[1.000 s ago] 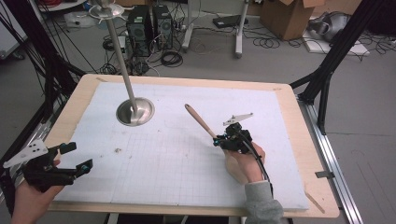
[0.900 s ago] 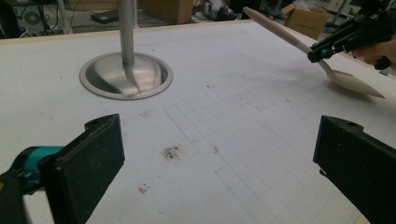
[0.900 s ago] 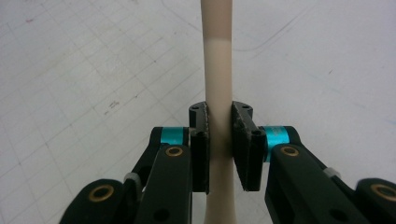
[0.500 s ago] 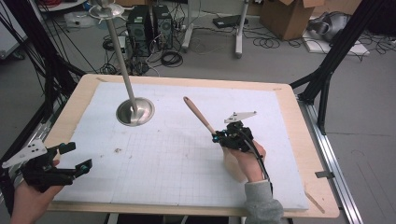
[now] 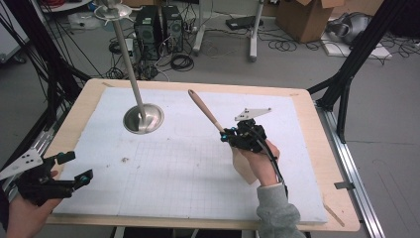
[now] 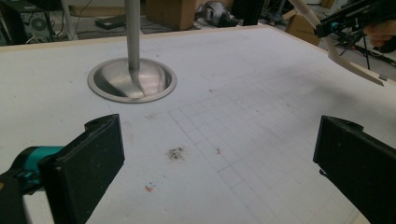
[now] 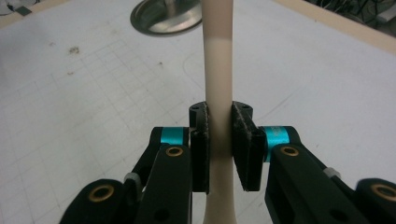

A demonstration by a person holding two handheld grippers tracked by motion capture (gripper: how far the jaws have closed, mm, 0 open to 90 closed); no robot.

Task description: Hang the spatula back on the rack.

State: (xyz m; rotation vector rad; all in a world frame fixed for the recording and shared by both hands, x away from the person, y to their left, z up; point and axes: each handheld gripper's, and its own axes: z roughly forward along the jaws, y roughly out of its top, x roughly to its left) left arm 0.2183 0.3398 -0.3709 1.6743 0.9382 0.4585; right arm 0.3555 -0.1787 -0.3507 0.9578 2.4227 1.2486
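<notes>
Two sets of fingers are at work, and only one has anything in it. Your right gripper (image 7: 219, 149) is clamped on the pale shaft of a wooden spatula (image 5: 205, 112); in the right gripper view the two pads press flat on either side of the handle, with no gap showing. From the high view the spatula is off the tabletop: its rounded handle end points up and toward the far left, while its flat blade hangs below your right hand (image 5: 260, 158), toward the near side. The left gripper view shows that blade in the air at the upper right, clear of the white mat.

Your left gripper (image 5: 52, 173) sits at the near left corner with its fingers spread wide and nothing between them; in its own view only bare mat lies between the two black pads.

Farther out, a metal stand (image 5: 143, 119) rests on the mat (image 5: 198, 188) at the far left, its round base flat and its pole leaning up toward the far edge. It stands well apart from the spatula and from both grippers.

As I judge it, the pickup is done: the grip looks centred and firm, and the tool is lifted. What is left is carrying it to wherever it belongs and setting it down; nothing in view tells me that place for certain, though the stand is the one other object on the tabletop (image 5: 324, 148).
</notes>
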